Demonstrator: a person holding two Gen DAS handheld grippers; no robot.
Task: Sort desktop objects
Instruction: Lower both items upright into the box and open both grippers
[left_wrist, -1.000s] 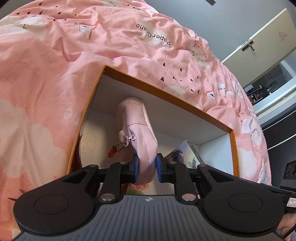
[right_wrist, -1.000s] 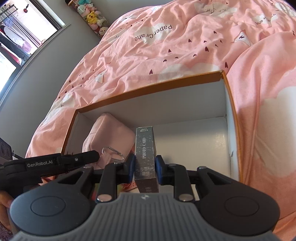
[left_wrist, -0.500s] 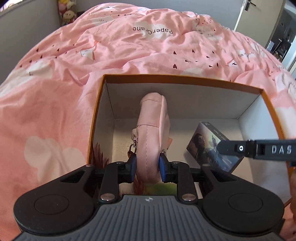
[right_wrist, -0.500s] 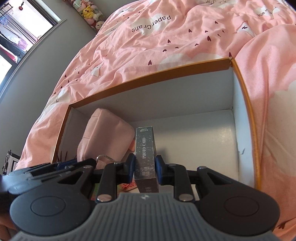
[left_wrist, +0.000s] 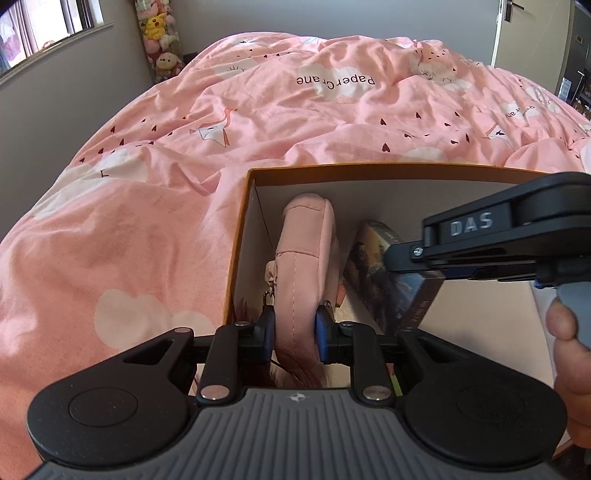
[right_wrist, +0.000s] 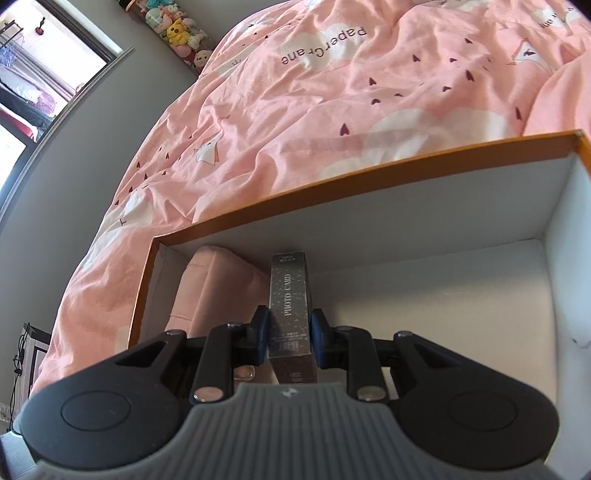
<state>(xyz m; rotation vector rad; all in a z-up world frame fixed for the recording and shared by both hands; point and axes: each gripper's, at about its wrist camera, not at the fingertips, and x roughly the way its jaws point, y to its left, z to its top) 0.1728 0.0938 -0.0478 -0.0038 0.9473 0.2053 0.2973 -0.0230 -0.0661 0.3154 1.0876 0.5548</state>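
My left gripper (left_wrist: 293, 334) is shut on a pink fabric pouch (left_wrist: 304, 258), held on edge inside the orange-rimmed white box (left_wrist: 240, 236) against its left wall. My right gripper (right_wrist: 290, 334) is shut on a dark photo card box (right_wrist: 290, 306), held upright just right of the pouch (right_wrist: 210, 284). In the left wrist view the card box (left_wrist: 391, 280) stands beside the pouch, and the right gripper's black body (left_wrist: 509, 236) crosses above it. The white box's far wall (right_wrist: 406, 225) is close ahead.
The box sits on a bed with a pink patterned duvet (left_wrist: 258, 118). Printed cards lie on the box floor under the pouch (left_wrist: 295, 376). Plush toys (left_wrist: 160, 37) stand by the wall near a window. A door (left_wrist: 532, 33) is at the far right.
Both grippers have lowered and shifted left in the box, still gripping. The pouch now stands against the left wall, and the card box has come close beside it.
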